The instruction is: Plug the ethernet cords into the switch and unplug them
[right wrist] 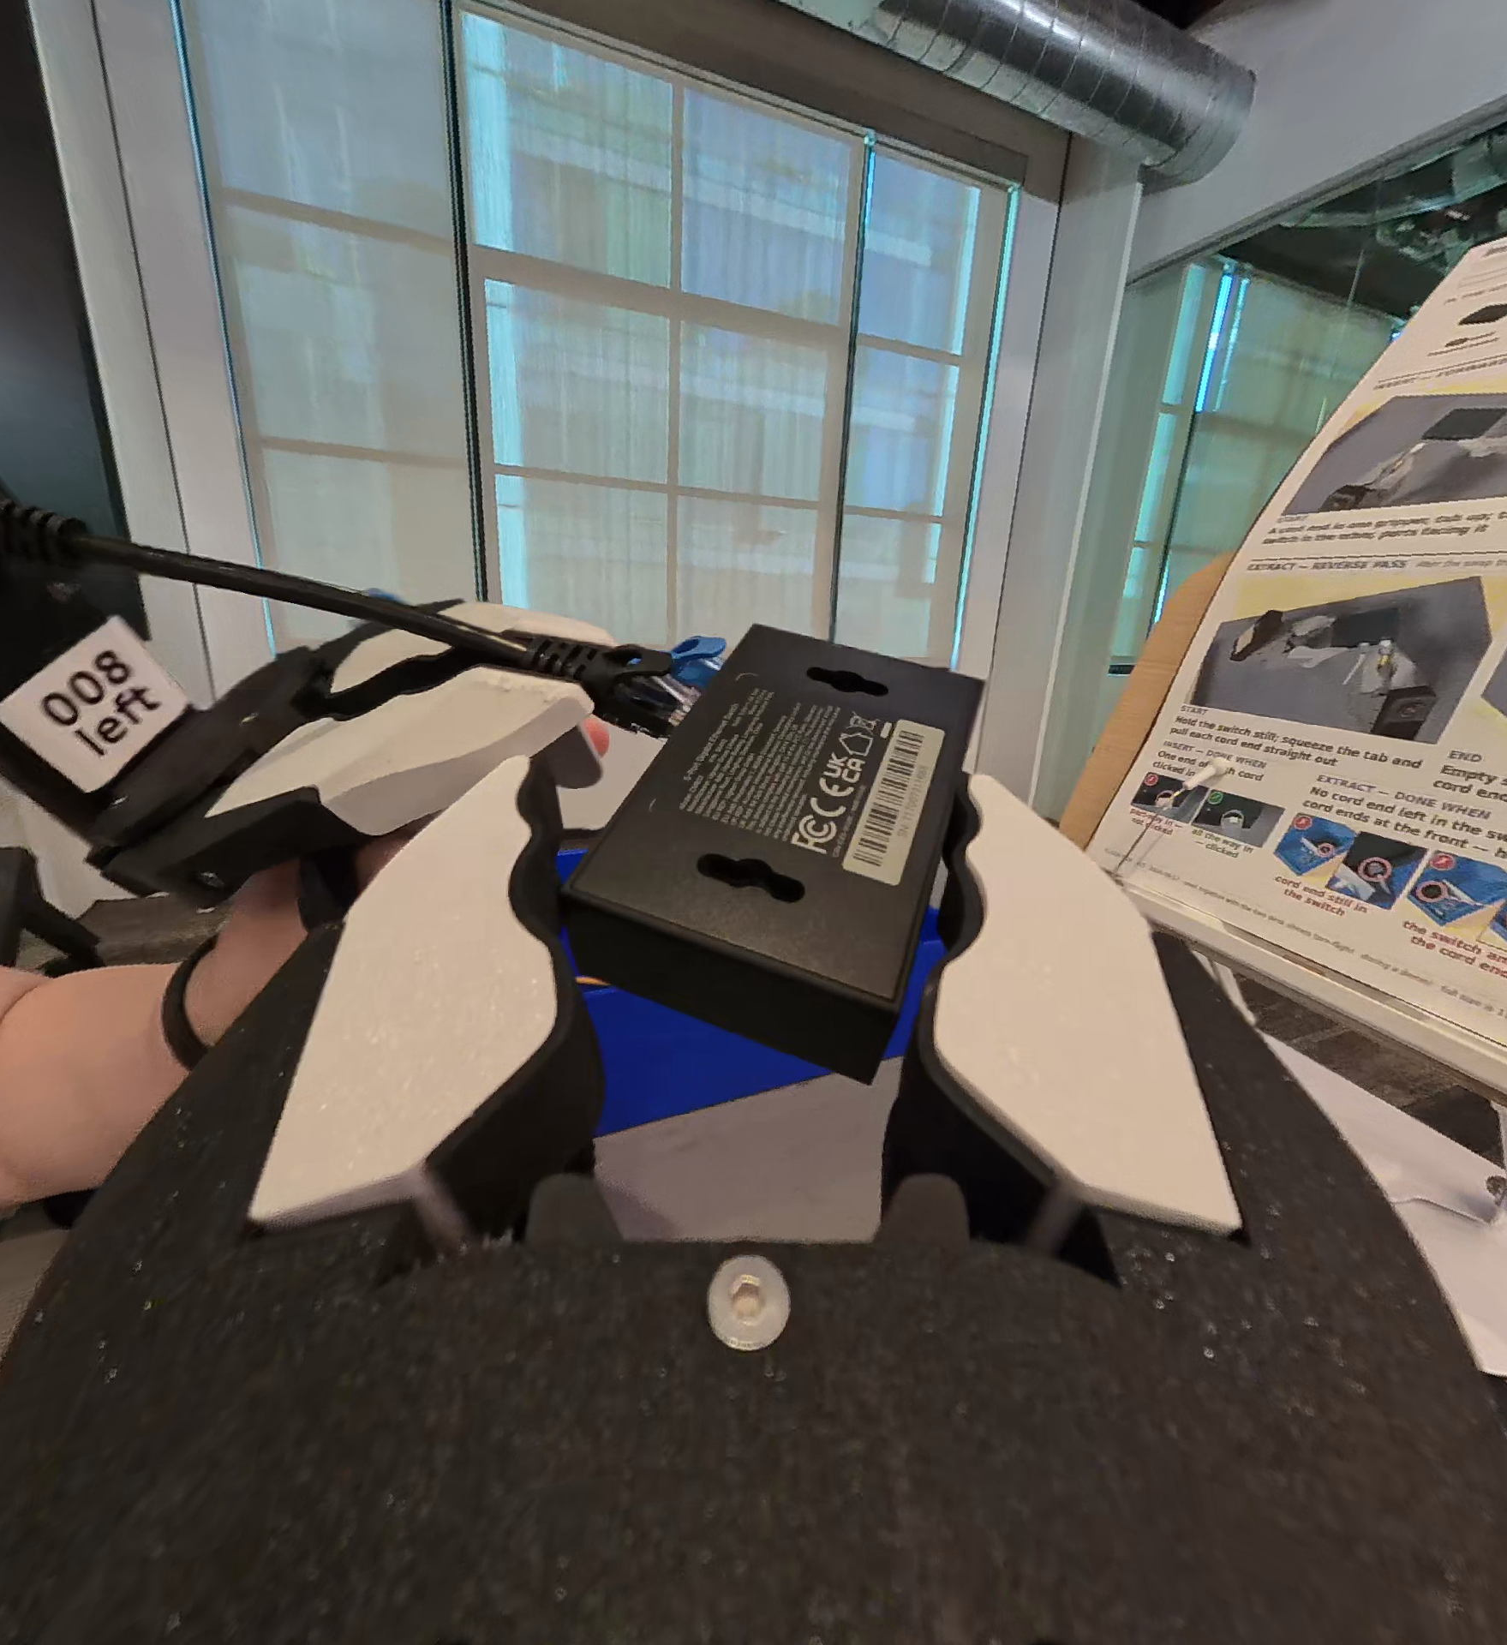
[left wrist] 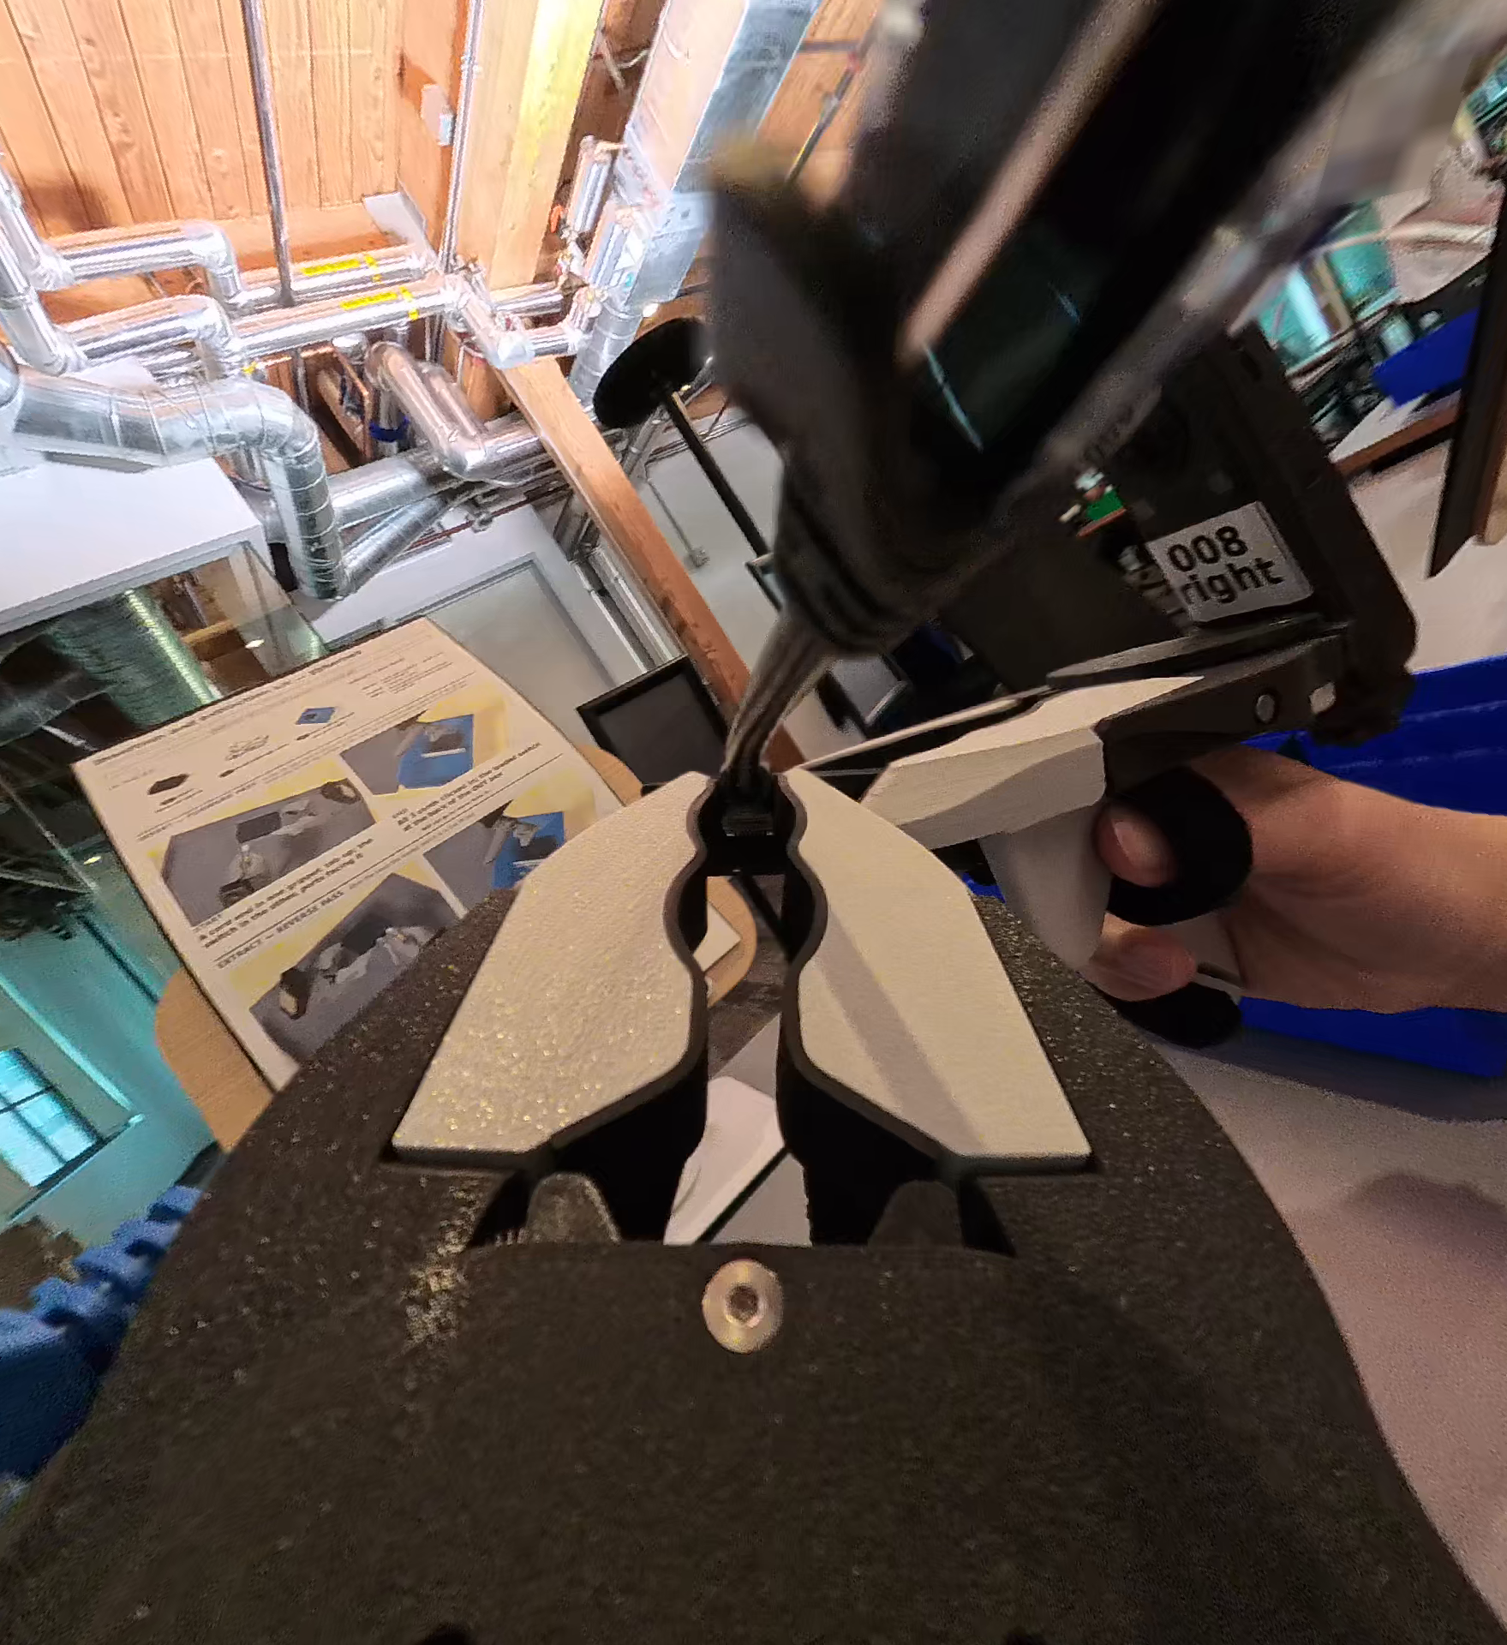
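- Workshop room: big paned window (right wrist: 669,356) fills the upper middle of the right wrist view, silver ducts (left wrist: 198,418) and wood planking sit upper left in the left wrist view. Instruction sheet on a stand (right wrist: 1355,712) at right edge.
- Switch (right wrist: 776,846), centre of the right wrist view: flat black metal box, underside facing the camera, two keyhole slots and a sticker. Held off the tabletop, tilted.
- Right tool (right wrist: 749,854) is clamped on the switch's long sides.
- Left tool (left wrist: 742,832) is clenched on the black cord (right wrist: 331,596) just behind its plug (right wrist: 634,690), which sits at the switch's far upper-left edge. Can't tell if it's seated.
- Something blue (right wrist: 696,654) right beside the plug, maybe another cord end; unclear.
- Handling guess: switch is rigid, light, smooth paint, so it could twist in the grip under push force. Grip the sides, keep the port face free.
- Cord is floppy; hold the stiff ribbed boot. Latch tab looks fragile, so go in straight.
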{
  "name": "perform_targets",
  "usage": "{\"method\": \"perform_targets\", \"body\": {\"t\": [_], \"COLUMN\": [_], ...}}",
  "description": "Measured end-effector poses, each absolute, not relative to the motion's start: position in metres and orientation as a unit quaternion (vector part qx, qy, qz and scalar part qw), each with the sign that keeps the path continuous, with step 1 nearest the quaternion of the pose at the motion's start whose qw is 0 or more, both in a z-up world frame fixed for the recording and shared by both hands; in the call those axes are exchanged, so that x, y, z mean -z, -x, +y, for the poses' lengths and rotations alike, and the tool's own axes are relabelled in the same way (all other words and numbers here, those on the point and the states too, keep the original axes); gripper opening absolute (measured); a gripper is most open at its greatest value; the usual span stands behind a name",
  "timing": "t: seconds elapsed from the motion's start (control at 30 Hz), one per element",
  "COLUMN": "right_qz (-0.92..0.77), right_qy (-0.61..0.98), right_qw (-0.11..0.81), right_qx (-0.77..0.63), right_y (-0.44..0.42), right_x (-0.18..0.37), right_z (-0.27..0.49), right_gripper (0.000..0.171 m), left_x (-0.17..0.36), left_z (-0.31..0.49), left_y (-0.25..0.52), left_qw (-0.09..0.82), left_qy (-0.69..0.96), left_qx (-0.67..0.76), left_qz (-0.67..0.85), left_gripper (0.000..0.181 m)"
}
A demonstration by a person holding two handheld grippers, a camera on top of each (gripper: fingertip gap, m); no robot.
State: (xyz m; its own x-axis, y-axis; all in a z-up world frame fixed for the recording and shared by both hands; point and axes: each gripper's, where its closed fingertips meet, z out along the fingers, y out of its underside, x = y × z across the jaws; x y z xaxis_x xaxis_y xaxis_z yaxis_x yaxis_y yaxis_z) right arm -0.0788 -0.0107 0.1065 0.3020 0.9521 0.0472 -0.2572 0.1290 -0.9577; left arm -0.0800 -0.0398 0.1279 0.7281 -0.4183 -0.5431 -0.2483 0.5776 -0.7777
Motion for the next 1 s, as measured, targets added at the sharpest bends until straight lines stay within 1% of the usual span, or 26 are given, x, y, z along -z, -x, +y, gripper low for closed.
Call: {"method": "perform_targets", "body": {"t": [0.17, 0.33, 0.5, 0.73, 0.87, 1.0], "right_qz": [-0.338, -0.324, -0.314, -0.273, -0.286, -0.275], "right_qy": [0.487, 0.487, 0.489, 0.499, 0.511, 0.531], "right_qw": [0.645, 0.642, 0.642, 0.601, 0.624, 0.620], "right_qx": [-0.483, -0.496, -0.501, -0.562, -0.517, -0.509], "right_y": [0.081, 0.081, 0.081, 0.088, 0.086, 0.082], "right_x": [-0.102, -0.099, -0.103, -0.099, -0.098, -0.093], "right_z": [-0.005, -0.003, -0.004, -0.005, 0.000, 0.009], "right_gripper": [0.078, 0.078, 0.077, 0.077, 0.077, 0.076], "left_x": [-0.126, -0.124, -0.127, -0.129, -0.126, -0.127], "left_z": [-0.037, -0.032, -0.035, -0.036, -0.031, -0.033], "left_y": [0.079, 0.082, 0.084, 0.087, 0.089, 0.088], "left_qw": [0.806, 0.794, 0.812, 0.827, 0.818, 0.813], "left_qy": [0.466, 0.490, 0.465, 0.443, 0.461, 0.462], "left_qx": [0.011, 0.064, 0.090, 0.098, 0.117, 0.164], "left_qz": [0.366, 0.355, 0.341, 0.332, 0.323, 0.316], "left_gripper": [0.011, 0.011, 0.011, 0.011, 0.011, 0.011]}}
